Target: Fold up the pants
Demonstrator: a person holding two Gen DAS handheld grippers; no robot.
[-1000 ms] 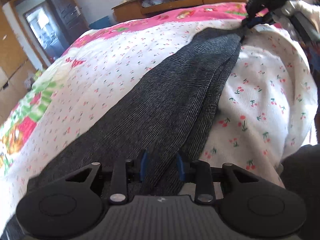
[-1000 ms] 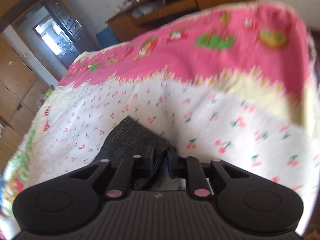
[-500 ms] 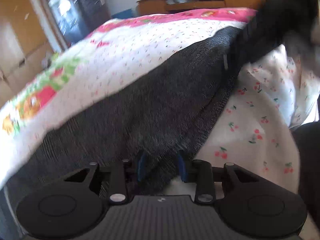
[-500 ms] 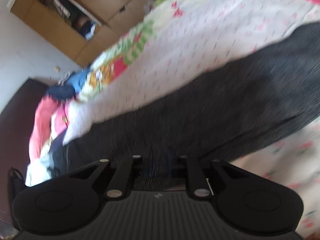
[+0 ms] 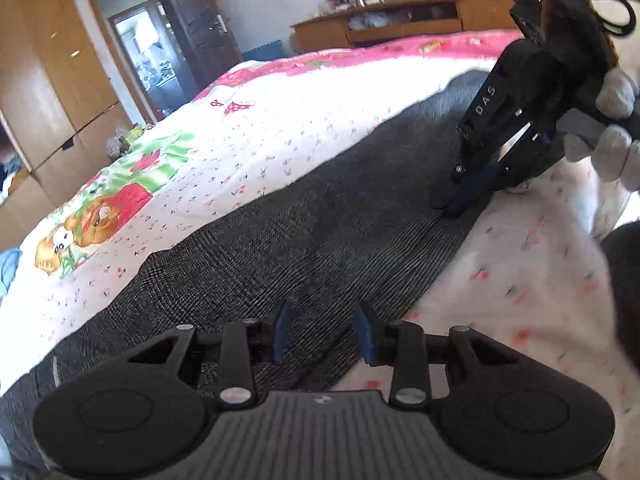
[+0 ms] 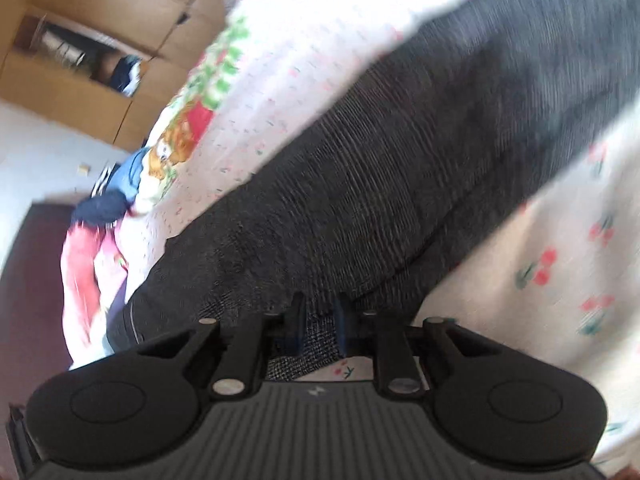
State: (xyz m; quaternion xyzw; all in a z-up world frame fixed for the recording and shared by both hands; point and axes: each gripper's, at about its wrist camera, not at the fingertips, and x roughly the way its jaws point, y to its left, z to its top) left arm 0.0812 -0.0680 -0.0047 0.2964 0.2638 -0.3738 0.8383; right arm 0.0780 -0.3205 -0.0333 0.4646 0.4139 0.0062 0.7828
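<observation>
Dark grey pants (image 5: 304,240) lie spread across the bed (image 5: 280,140), running from 7 to 1 o'clock in left view. Left claw (image 5: 322,336) partly open, jaws just been widening, fabric between its pads but not pinched. Right claw (image 6: 318,322) narrow, clamped on a pants fold; seen at 2 o'clock from left, gloved hand (image 5: 612,128) on it.

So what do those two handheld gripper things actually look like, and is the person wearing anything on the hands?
Both are black plastic. The left gripper has a ribbed body, round side discs and blue pads. The right gripper bears white letters "DAS", with black cables looping above it. The hand holding it wears a light grey glove.
</observation>
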